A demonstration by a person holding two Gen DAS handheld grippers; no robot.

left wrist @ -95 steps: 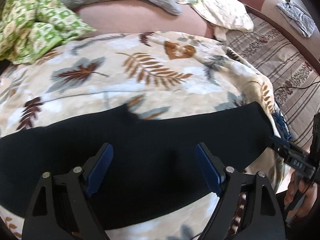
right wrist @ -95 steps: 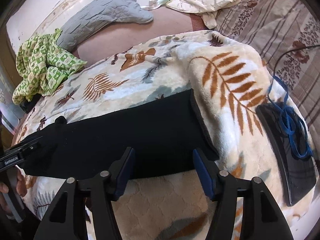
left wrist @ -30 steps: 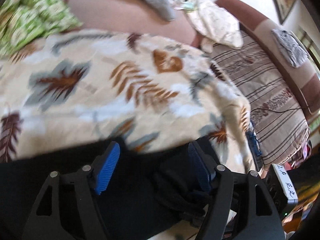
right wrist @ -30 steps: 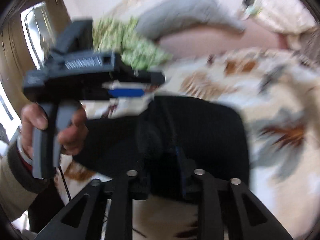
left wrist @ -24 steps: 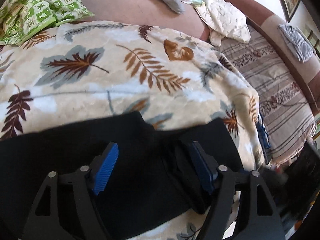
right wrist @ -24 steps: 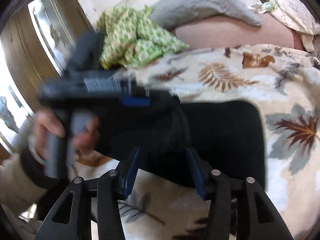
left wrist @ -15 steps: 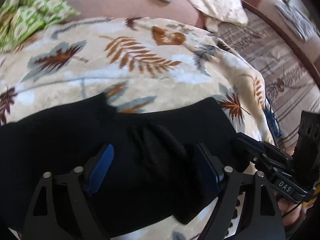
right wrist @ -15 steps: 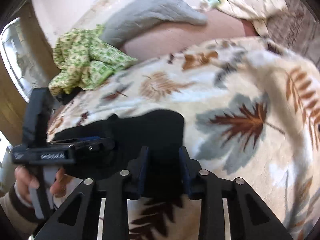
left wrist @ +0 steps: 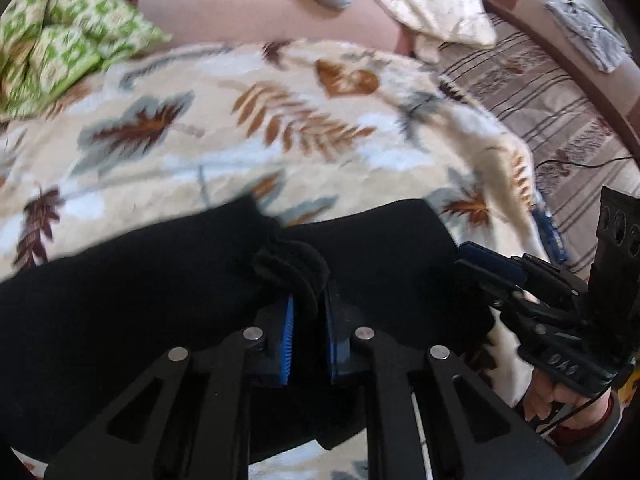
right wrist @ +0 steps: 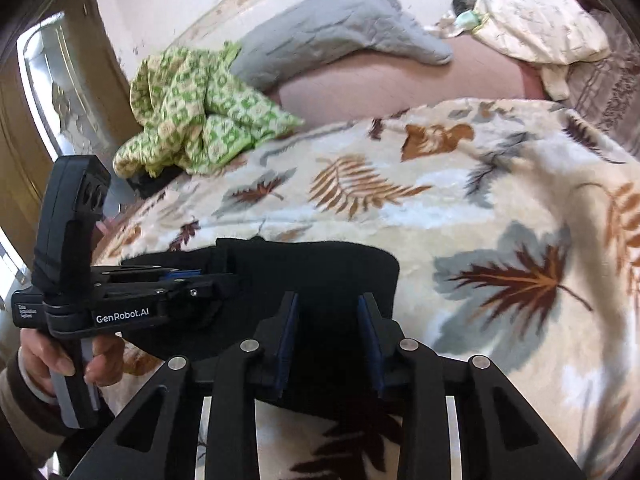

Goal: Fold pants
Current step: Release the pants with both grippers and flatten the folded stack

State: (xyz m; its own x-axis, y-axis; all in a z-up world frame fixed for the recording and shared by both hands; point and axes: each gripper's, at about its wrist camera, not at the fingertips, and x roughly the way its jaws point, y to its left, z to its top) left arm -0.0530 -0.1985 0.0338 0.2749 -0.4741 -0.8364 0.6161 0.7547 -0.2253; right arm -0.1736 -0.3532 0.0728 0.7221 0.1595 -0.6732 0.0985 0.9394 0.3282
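Observation:
Black pants (left wrist: 140,300) lie folded across a leaf-print blanket (left wrist: 280,128), filling the lower half of the left wrist view. My left gripper (left wrist: 308,312) points down into them. Its jaws are closing, and the blue pads (left wrist: 289,332) pinch a raised ridge of black fabric. In the right wrist view the left gripper (right wrist: 192,280) sits on the left part of the pants (right wrist: 320,268), held by a hand. My right gripper (right wrist: 326,336) stands at the near edge, jaws narrow, with black cloth filling the gap. The right gripper (left wrist: 492,264) also shows at the pants' right end.
A green patterned cloth (right wrist: 200,112) and a grey pillow (right wrist: 328,24) lie at the back. A cream cloth (left wrist: 432,12) rests on the striped sheet (left wrist: 540,100) at the right. A dark flat thing with a blue cord (left wrist: 552,236) lies past the blanket's right edge.
The left jaws went from wide open to pinching a ridge of the pants. The right gripper drew away to the right, and the pants lie shorter than before.

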